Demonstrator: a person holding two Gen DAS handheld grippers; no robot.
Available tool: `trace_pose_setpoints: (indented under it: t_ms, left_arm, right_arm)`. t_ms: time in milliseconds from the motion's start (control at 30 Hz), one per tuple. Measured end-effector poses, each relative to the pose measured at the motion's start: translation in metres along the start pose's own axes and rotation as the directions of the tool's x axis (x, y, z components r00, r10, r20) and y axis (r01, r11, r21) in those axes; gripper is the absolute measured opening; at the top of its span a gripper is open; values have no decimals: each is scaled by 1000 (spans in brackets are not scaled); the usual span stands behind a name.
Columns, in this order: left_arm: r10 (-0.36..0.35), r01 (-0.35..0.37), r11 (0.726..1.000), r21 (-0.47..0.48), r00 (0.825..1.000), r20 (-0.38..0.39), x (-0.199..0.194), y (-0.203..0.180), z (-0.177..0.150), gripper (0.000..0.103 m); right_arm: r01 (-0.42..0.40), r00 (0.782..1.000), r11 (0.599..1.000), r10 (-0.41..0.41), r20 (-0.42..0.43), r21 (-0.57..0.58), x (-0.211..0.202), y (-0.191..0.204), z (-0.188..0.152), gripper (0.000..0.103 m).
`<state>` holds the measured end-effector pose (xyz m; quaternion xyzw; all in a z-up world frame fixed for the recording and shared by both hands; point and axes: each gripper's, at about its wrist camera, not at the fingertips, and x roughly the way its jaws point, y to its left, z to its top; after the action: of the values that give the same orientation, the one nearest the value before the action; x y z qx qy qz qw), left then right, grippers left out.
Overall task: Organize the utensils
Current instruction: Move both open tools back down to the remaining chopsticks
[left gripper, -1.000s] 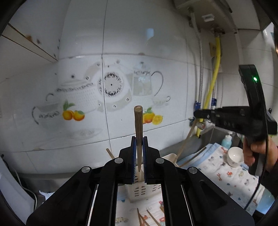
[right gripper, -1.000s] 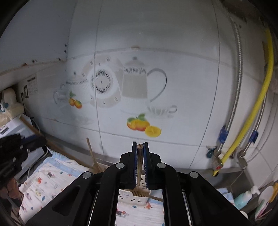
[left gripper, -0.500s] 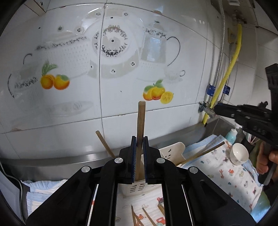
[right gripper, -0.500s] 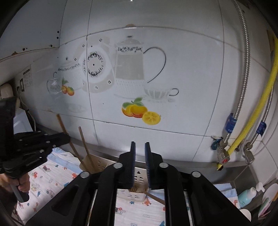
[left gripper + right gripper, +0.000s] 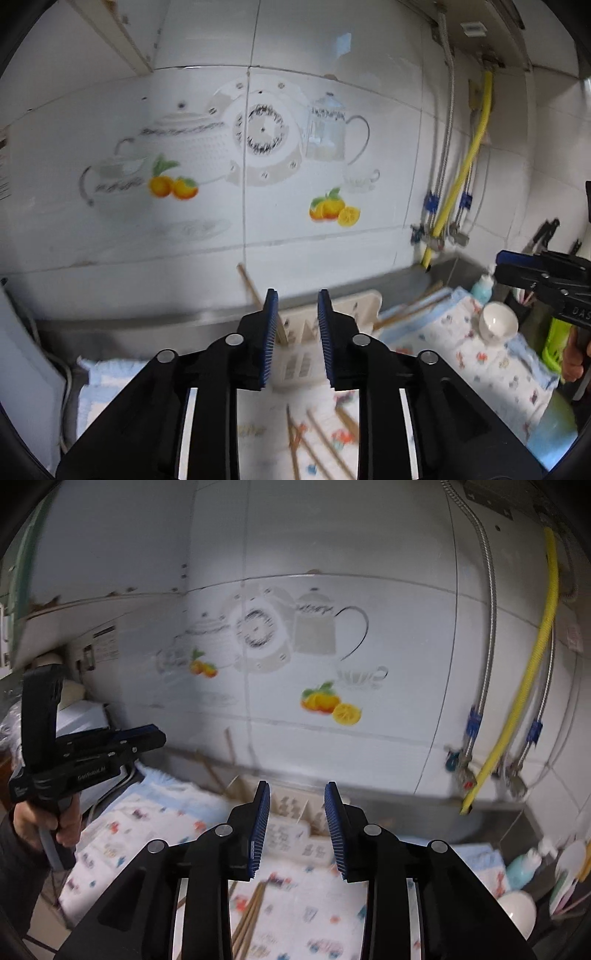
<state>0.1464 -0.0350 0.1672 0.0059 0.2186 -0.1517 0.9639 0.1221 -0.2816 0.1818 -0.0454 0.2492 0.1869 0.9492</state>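
My left gripper (image 5: 297, 295) has its jaws opening, with nothing between the blue pads. Just beyond it stands a cream utensil holder (image 5: 356, 304) on a printed cloth, and a wooden chopstick (image 5: 248, 282) leans out of the holder to the left. My right gripper (image 5: 297, 786) is also opening and holds nothing, with the same holder (image 5: 291, 834) below and beyond its tips. More chopsticks (image 5: 231, 755) stick up from the holder's left side. Loose chopsticks (image 5: 306, 443) (image 5: 251, 915) lie on the cloth near me. Each view shows the other gripper from the side (image 5: 506, 260) (image 5: 160, 736).
A tiled wall with teapot and fruit prints rises close behind the holder. A yellow hose (image 5: 524, 698) and metal pipes hang at the right. A white cup (image 5: 496, 325) and a blue bottle (image 5: 484, 286) stand at the right. A hand (image 5: 66, 825) grips the left tool's handle.
Both grippers were shut on upright wooden chopsticks a second ago. The right let its chopstick go first, then the left. Both now stand open and have drawn back from the wall.
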Motion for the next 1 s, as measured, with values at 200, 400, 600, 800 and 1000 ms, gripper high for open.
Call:
trace_pose_setpoints:
  t_ms: [200, 400, 600, 800, 1000]
  left_arm:
    - [20, -20, 1000, 4, 998, -67, -32, 1, -53, 27]
    - [30, -30, 1000, 4, 991, -134, -43, 0, -111, 29]
    - [13, -21, 999, -33, 976, -215, -38, -1, -165, 32]
    - [14, -25, 999, -38, 958, -285, -32, -3, -212, 32]
    - [-4, -18, 998, -60, 934, -357, -14, -3, -248, 31]
  right_arm:
    - [-47, 999, 999, 47, -24, 2, -30, 24, -53, 30]
    - [-63, 996, 998, 64, -61, 15, -44, 43, -106, 30]
    - [-51, 990, 997, 58, -130, 54, -33, 55, -166, 30]
    - [-19, 982, 999, 27, -189, 44, -15, 72, -214, 30]
    - [18, 968, 998, -3, -251, 56, 9, 76, -247, 30]
